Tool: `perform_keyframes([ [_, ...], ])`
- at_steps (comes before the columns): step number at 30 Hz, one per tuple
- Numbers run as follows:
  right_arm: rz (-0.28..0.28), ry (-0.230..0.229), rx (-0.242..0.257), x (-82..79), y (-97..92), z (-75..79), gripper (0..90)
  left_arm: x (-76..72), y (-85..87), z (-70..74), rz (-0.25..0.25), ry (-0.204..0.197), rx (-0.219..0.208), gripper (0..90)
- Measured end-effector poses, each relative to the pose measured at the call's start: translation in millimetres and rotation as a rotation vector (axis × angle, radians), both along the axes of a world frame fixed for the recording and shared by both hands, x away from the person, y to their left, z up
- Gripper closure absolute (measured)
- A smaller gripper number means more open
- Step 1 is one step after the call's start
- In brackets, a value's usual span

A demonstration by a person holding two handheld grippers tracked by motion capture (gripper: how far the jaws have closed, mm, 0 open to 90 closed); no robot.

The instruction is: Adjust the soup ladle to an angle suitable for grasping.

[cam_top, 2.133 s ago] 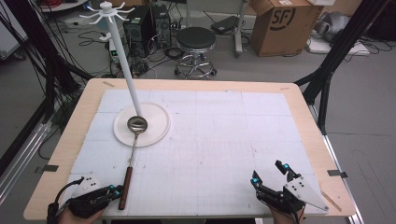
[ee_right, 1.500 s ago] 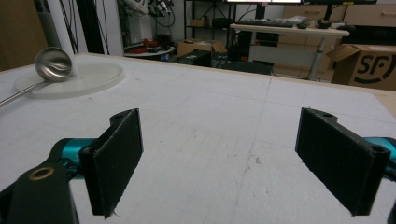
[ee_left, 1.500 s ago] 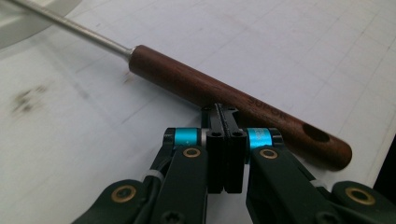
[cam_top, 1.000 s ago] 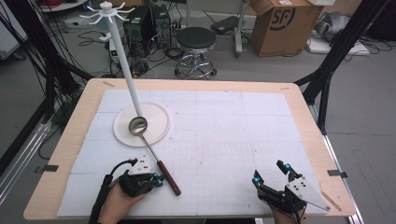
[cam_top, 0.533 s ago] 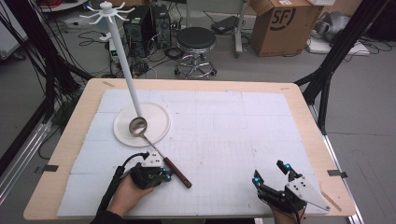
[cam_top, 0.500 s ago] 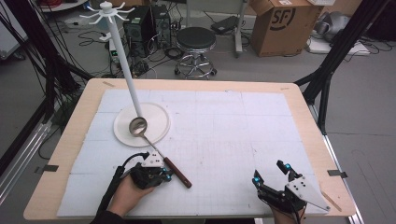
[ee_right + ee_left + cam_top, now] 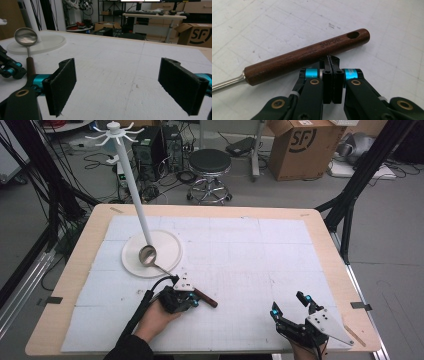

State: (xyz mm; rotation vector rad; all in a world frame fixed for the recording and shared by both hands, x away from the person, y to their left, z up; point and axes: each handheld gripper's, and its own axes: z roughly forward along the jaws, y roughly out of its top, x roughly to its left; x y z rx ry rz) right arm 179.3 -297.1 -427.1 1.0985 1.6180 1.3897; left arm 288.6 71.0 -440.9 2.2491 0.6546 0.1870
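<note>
A steel ladle rests with its bowl (image 7: 147, 255) on the round white base (image 7: 169, 245) of a hook stand. Its brown wooden handle (image 7: 205, 298) lies on the white foam board and points to the front right. My left gripper (image 7: 194, 296) is shut, with nothing between its jaws. In the left gripper view its tips (image 7: 329, 60) touch the near side of the handle (image 7: 307, 56). Near the front right edge my right gripper (image 7: 288, 304) rests open, with nothing between its pads (image 7: 62, 85). The right gripper view has the ladle's bowl (image 7: 25, 36) at the far left.
The stand's white pole (image 7: 134, 190) leans up from the base to a ring of hooks (image 7: 112, 130). White foam board (image 7: 260, 255) covers the wooden table (image 7: 330, 235). Behind the table are a stool (image 7: 210, 165) and a cardboard box (image 7: 302, 145).
My left gripper has slid to the right along the front of the table. The ladle's handle has swung right with it, while the bowl stays on the base. The right gripper has kept still.
</note>
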Motion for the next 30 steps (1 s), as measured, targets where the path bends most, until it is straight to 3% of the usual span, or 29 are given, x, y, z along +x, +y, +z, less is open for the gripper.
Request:
perform_keyframes([
  [7, 0.002, 0.005, 0.004, -0.2, 1.4, -0.1, 14.2, 9.7, -7.9, -1.2, 0.000, 0.003, -0.015, 89.5],
  [8, 0.002, 0.004, 0.001, -0.1, 1.4, -0.1, 14.2, 11.5, -8.6, -1.9, 0.000, 0.006, -0.023, 89.5],
  [9, 0.005, 0.005, -0.002, 0.2, 1.6, -0.2, 14.2, 15.5, -8.4, -4.0, 0.008, 0.024, -0.060, 89.5],
  [14, 0.006, 0.010, -0.003, 0.4, 2.3, -0.9, 14.2, 21.1, -8.7, -6.9, 0.035, 0.037, -0.096, 89.6],
  [25, 0.002, 0.014, -0.002, 0.4, 1.5, -1.5, 14.2, 27.3, -10.7, -7.6, 0.044, 0.026, -0.107, 89.6],
  [30, -0.002, 0.014, -0.001, 0.0, 1.5, -1.7, 14.2, 32.7, -14.8, -4.5, 0.032, 0.022, -0.086, 89.6],
])
